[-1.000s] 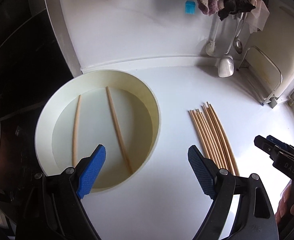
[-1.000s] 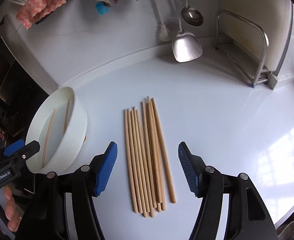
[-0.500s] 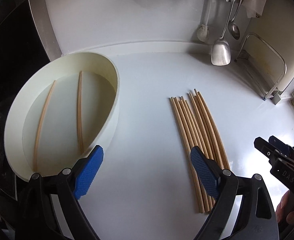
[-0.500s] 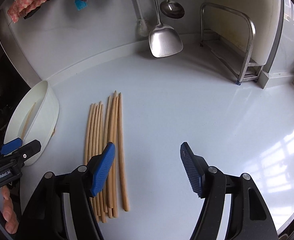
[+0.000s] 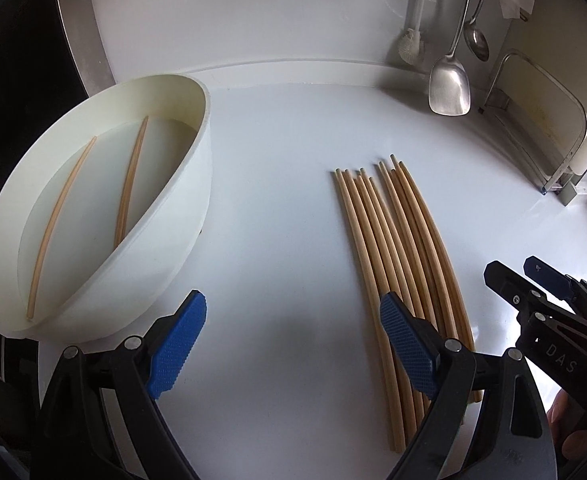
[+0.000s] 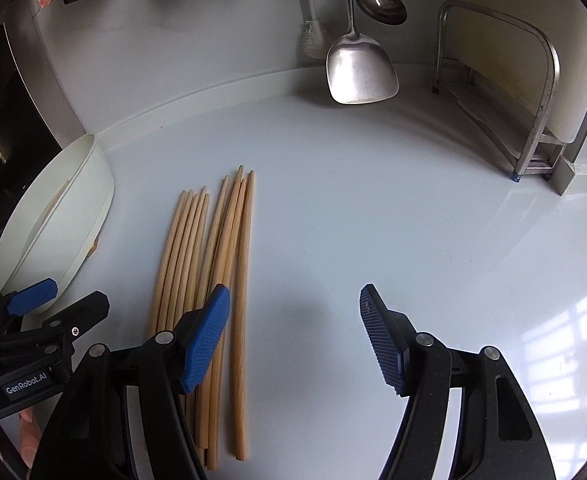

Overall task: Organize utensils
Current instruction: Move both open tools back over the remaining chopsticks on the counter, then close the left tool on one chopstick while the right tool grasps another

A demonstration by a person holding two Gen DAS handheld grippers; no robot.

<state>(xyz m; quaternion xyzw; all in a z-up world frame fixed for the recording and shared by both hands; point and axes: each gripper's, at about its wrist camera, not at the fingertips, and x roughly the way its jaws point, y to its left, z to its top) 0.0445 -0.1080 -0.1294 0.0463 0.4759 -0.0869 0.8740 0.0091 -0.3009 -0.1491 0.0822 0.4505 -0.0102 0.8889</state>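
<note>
At far left a white bowl (image 5: 105, 216) holds two chopsticks (image 5: 131, 178). The left gripper (image 5: 293, 346) hangs released over bare counter (image 5: 285, 160), nothing between its jaws. Just right of it the chopstick bundle (image 5: 393, 256) lies flat: light, stiff, smooth sticks likely to roll or slip, best pinched across the middle, a few together. The right gripper (image 6: 293, 338) also gapes empty, the bundle beside its left pad. Legible writing: "GenRobot.AI" and "DAS" on the gripper bodies.
</note>
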